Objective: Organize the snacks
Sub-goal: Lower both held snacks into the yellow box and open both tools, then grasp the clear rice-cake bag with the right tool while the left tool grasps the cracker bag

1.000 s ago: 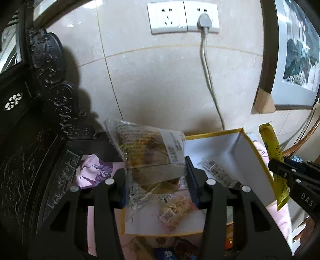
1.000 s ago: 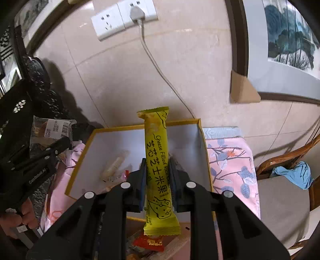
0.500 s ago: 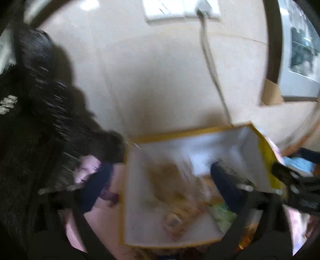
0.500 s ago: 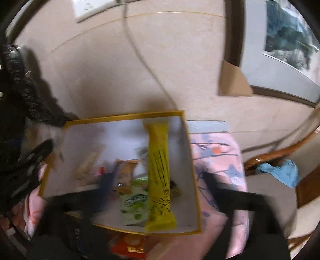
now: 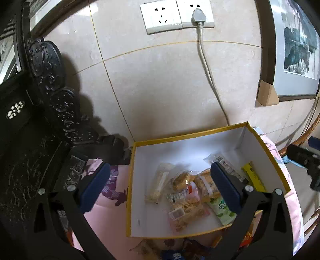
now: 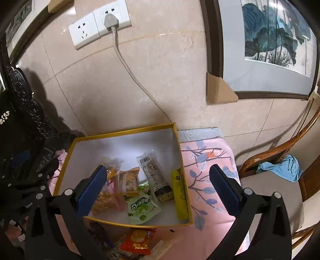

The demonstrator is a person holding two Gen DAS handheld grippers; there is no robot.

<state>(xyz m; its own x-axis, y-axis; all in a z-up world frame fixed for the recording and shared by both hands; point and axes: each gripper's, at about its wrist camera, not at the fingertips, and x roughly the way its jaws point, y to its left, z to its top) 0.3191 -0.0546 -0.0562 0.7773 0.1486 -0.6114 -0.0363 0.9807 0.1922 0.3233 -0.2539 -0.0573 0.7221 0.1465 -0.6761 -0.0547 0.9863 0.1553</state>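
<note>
Left wrist view first: the left gripper (image 5: 160,186) hangs over the box (image 5: 200,134) with its blue pads spread wide and nothing between them. One finger sits outside the box's left wall, over the pink cloth (image 5: 104,218); the other is above the snacks inside. That box is white inside with a yellow rim, and it stands against the tiled wall right below the plugged-in socket (image 5: 200,15). On the box floor there's a pale wafer-ish pack (image 5: 158,186) toward the left wall, a pile of clear-wrapped pastries (image 5: 186,202) in the middle, a green pouch (image 5: 222,210) near the front wall, and the yellow stick snack (image 5: 253,176) lying along the right wall.

From the right wrist cam, the right gripper (image 6: 156,186) is also wide open and empty: left pad over the box's front-left corner, right pad outside the box above the flowered cloth. Same yellow stick (image 6: 180,196) flat against the right wall, with a dark seaweed-looking pack (image 6: 154,174) (label's too small to read, so maybe) beside it. An orange chip bag (image 6: 138,240) and a few more wrappers lie outside the box, just in front of its front wall. A wooden chair with a blue rag (image 6: 280,166) stands well to the right of the box
</note>
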